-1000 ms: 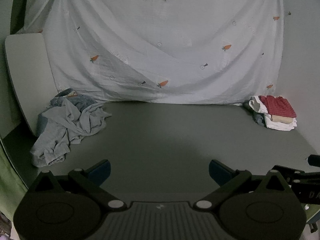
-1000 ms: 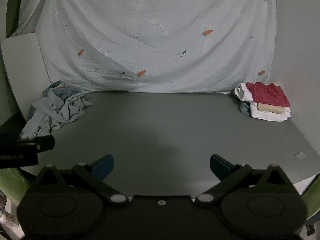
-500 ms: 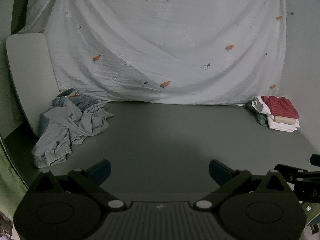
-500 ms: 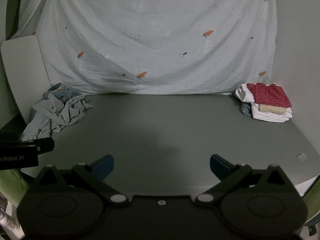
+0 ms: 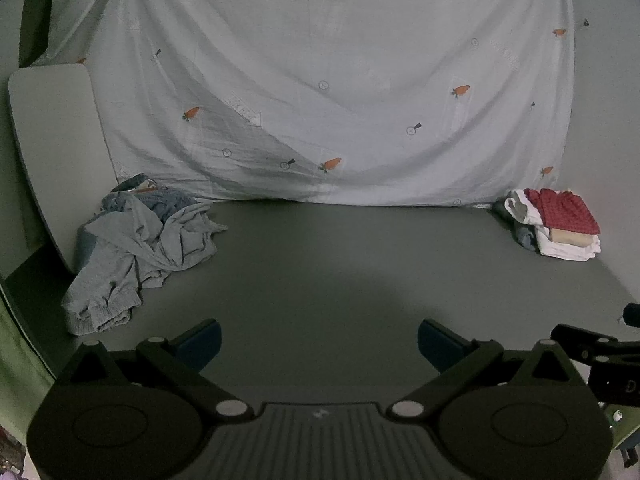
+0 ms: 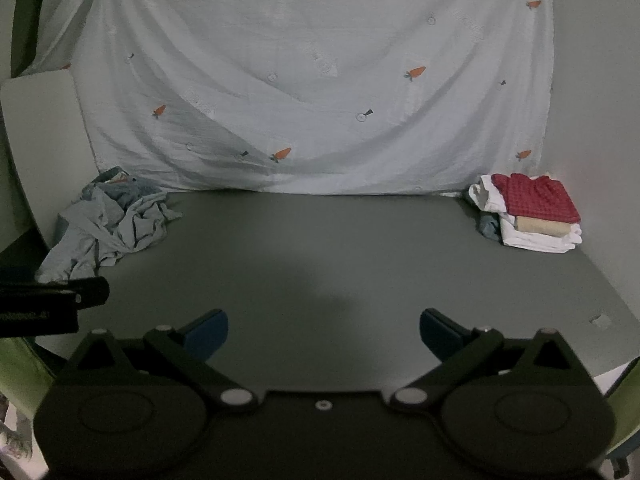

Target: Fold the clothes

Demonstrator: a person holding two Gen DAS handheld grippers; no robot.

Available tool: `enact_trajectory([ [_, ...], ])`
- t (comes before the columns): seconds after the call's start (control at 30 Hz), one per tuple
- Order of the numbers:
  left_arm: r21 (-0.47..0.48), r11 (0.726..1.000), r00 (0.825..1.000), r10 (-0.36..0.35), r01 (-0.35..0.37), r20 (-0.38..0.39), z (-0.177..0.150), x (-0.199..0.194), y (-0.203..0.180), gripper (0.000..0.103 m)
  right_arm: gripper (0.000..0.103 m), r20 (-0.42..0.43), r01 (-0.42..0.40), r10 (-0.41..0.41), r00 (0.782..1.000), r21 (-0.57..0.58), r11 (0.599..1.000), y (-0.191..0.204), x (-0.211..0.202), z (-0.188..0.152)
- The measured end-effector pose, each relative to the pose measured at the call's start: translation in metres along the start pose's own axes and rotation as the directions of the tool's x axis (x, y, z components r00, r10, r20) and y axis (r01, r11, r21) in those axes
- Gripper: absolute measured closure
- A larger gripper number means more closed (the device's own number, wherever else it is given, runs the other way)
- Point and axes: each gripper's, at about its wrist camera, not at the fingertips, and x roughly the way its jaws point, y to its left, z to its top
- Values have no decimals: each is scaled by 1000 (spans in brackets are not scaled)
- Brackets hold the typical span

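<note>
A: A grey surface (image 5: 320,264) runs back to a pale carrot-print sheet (image 5: 320,80) hung as a backdrop. Where are the clothes?

B: Two lots. A crumpled heap (image 5: 140,248) of grey-blue garments lies at the far left, against a white board (image 5: 52,140) leaning there. A folded stack (image 5: 560,228) sits at the far right near the sheet's lower corner: red on top, tan under it, white at the bottom.

A: So some lie folded and some don't?

B: Yes. The heap is loose and rumpled; the stack is squared off. The middle of the surface between them is bare.

A: How would the heap handle?

B: Soft, light and limp, I judge. The cloth looks like thin jersey, with denim showing at the back of the heap. Nothing stiff or fragile, but the pieces are tangled, so lifting one may drag its neighbour along.

A: Where to take hold?

B: At an edge that reads clearly. A ribbed cuff or hem (image 5: 108,316) lies at the heap's near end, thicker than the flat cloth, so it should pinch well.

A: And the tools?

B: Left gripper (image 5: 319,342) and right gripper (image 6: 324,330) both hover over the near edge, jaws spread wide, holding nothing, well apart from either lot.
</note>
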Motion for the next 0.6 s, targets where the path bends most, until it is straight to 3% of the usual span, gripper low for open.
enact_trajectory([
  [0.6,3,1000,1000,10,-10,-16,3,6,-9,0,0,9,11,-11,1000,18,1000,1,6,1],
])
